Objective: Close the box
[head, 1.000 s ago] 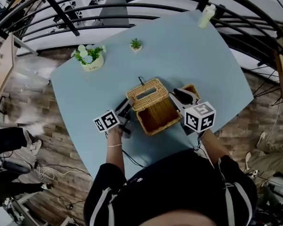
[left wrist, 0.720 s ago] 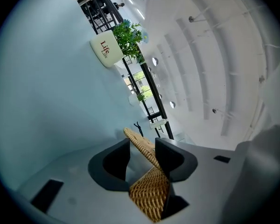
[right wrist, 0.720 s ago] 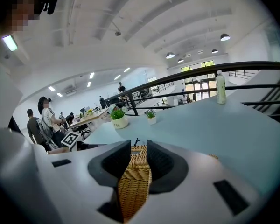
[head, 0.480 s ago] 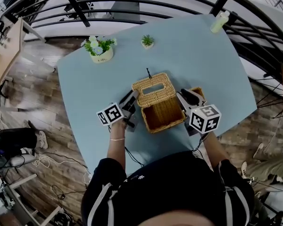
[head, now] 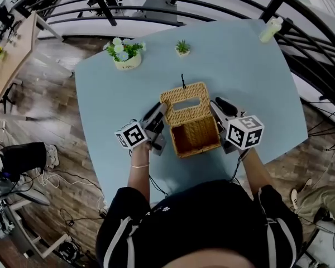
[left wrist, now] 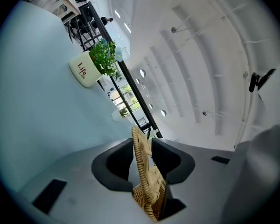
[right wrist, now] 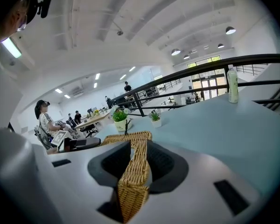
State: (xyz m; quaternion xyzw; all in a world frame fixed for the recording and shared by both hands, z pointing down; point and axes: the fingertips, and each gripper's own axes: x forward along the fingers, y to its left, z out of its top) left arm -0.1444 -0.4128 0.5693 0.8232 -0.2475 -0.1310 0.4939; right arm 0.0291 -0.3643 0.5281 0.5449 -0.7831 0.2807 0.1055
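Wicker box: it sits mid-bench, just in front of us and open. Its lid, with a slot cut through it, stands tipped back from the far rim.
Left gripper: at the lid's left edge; jaws closing with the woven edge between them, not yet pinched.
Right gripper: at the lid's right edge; jaws pinching the weave.
Risk, uneven hold: if we swing the lid forward before the left jaws bite, we judge it may twist or slip free.
Risk, sliding: the box looks light — a downward push could skate it across the smooth bench.
Risk, trapped jaws: jaws straddling the edges could catch between lid and rim — leaving it ajar.
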